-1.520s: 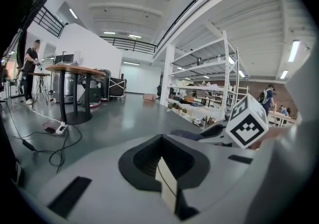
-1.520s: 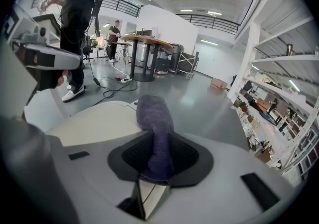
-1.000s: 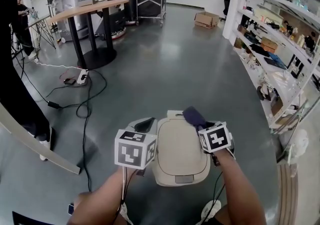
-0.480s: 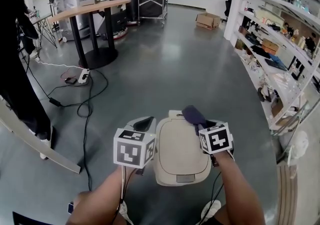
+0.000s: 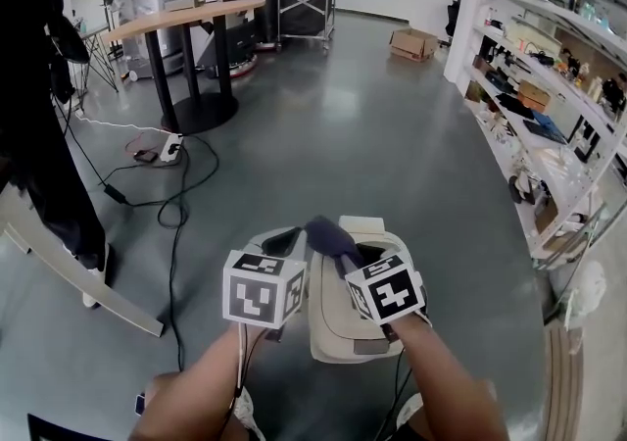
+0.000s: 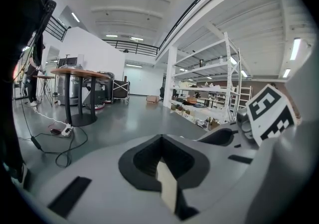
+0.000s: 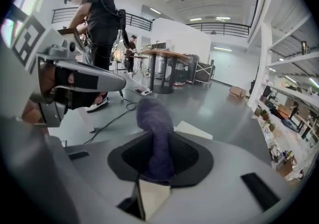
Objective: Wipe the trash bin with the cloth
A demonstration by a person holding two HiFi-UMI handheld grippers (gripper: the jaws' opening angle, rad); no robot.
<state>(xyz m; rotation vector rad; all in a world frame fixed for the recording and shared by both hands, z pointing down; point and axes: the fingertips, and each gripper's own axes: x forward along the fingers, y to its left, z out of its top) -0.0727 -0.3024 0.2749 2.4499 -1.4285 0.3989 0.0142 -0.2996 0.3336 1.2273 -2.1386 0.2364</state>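
Right gripper (image 7: 155,175) pinching limp purple cloth (image 7: 153,118) by its end; left gripper (image 6: 163,170) closed, empty, free to steady light-looking trash bin (image 5: 338,333).

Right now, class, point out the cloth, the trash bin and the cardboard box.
cloth (image 7: 154,128), right gripper view, its purple middle.
trash bin (image 5: 331,328), head view, bare beige lid.
cardboard box (image 5: 413,41), head view, its top.
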